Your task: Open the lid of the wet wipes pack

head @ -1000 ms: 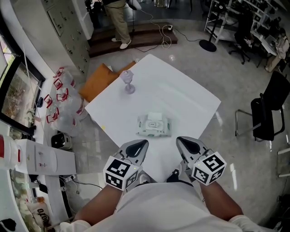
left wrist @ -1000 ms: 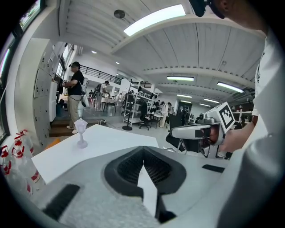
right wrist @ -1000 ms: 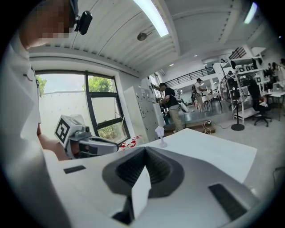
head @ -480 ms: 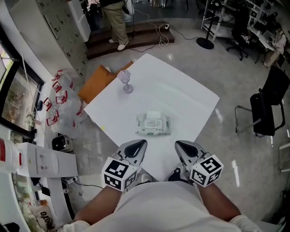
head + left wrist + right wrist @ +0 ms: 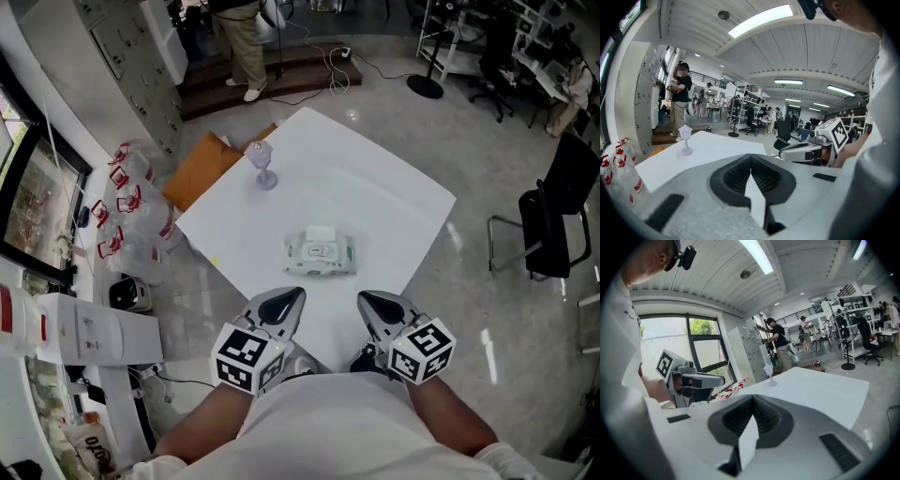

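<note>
Grey-shelled and side by side, the left tool (image 5: 294,296) and the right tool (image 5: 362,298) hang over the near corner of the white desk (image 5: 384,202). Each has its jaws pressed together with nothing between them. Both gripper views show the pads meeting at the tips.

Just ahead of the tips, roughly on the line between the two tools, the wet wipes pack (image 5: 321,255) lies flat on the desk, touched by neither. Its lid (image 5: 322,250) looks shut down on the top face, so the wipes inside are hidden and how full it is cannot be told.

The main risk, as I judge it, is the pack itself. It is soft and probably light, so a pull on the lid by one tool alone could lift or drag the whole pack instead of popping the flap. It would need the other tool pinning it. Shut jaws also cannot catch the lid's edge, so they must spread first. A blunt push could slide the pack away from the tools.

Farther ahead of the left tool, well apart from the pack, stands a pale purple stemmed ornament (image 5: 264,167). It is top-heavy enough to tip if swept.
</note>
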`<action>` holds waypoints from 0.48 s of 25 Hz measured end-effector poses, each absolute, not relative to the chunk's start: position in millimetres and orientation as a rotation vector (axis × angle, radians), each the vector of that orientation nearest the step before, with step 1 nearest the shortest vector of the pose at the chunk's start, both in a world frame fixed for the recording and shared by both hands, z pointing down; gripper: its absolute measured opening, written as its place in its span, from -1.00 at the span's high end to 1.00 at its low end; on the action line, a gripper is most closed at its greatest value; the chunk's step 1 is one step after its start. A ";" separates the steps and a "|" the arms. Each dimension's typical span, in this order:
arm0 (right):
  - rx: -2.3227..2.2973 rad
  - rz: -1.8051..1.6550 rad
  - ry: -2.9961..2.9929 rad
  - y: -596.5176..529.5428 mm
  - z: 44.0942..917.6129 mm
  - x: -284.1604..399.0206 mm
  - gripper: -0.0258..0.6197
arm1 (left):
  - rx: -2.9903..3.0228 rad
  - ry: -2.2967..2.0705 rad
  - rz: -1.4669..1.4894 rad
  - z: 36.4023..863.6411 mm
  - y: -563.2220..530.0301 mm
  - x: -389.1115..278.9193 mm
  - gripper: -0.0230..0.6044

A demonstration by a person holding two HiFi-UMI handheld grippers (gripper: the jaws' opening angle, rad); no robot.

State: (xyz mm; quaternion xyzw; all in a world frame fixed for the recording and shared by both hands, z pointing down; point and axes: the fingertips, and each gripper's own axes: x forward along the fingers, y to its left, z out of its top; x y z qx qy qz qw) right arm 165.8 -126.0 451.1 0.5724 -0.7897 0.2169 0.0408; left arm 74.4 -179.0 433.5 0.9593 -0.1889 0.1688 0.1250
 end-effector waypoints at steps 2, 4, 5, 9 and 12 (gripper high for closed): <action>1.744 0.660 -2.419 -125.8 451.6 163.6 0.91 | 2.795 -0.550 0.490 433.5 -177.7 73.6 0.92; 1.738 0.654 -2.419 -125.4 450.8 163.1 0.91 | 2.796 -0.550 0.491 432.9 -176.5 73.5 0.92; 1.736 0.653 -2.419 -125.6 450.3 163.1 0.91 | 2.797 -0.551 0.491 432.4 -176.3 73.5 0.92; 1.728 0.652 -2.422 -125.9 451.0 159.9 0.91 | 2.799 -0.555 0.492 432.9 -176.3 71.6 0.92; 1.718 0.648 -2.423 -126.1 453.0 158.0 0.91 | 2.801 -0.553 0.493 433.8 -176.1 71.4 0.92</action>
